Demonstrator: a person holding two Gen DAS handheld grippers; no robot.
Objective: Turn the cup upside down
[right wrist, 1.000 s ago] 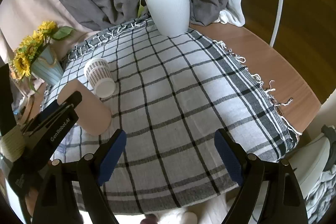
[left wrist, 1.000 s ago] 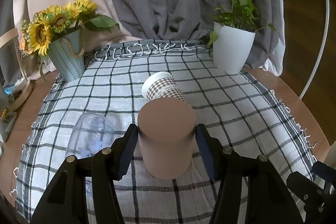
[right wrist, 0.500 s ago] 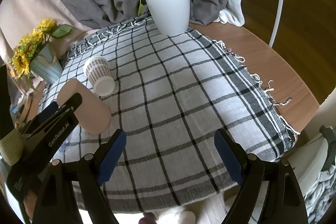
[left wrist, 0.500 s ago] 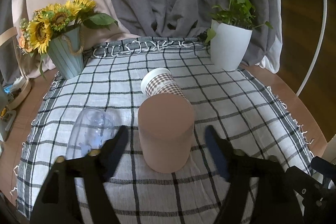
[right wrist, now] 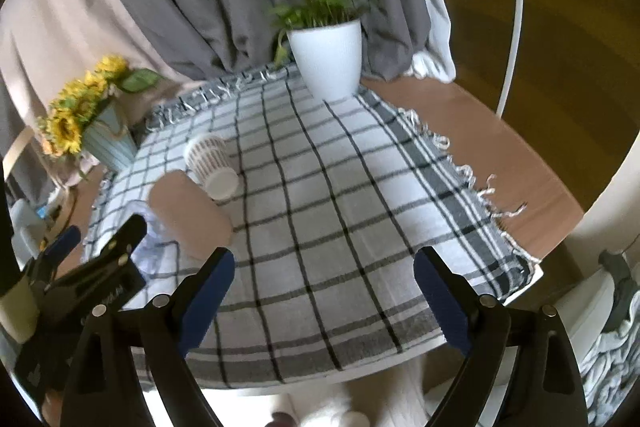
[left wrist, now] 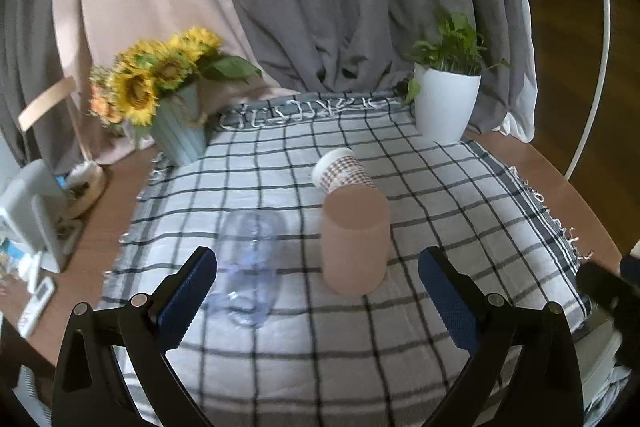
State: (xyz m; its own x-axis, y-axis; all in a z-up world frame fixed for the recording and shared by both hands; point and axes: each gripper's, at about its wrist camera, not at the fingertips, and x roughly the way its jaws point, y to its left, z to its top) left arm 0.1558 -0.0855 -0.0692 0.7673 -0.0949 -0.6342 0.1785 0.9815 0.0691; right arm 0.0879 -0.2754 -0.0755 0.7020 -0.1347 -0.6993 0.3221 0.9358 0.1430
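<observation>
Pink cup point(left wrist: 355, 243) inverted on checked cloth point(left wrist: 440, 211)

Left gripper point(left wrist: 318, 287): jaws spread wide, blue-padded fingers point(left wrist: 188, 297) holding nothing, raised above the surface. Right gripper point(right wrist: 320, 297): jaws likewise wide apart, pads point(right wrist: 440, 307) empty, held level, with the left gripper just to its left.

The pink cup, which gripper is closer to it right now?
Left. The left gripper is open just in front of the pink cup; the right gripper is open farther off to the cup's right.
</observation>
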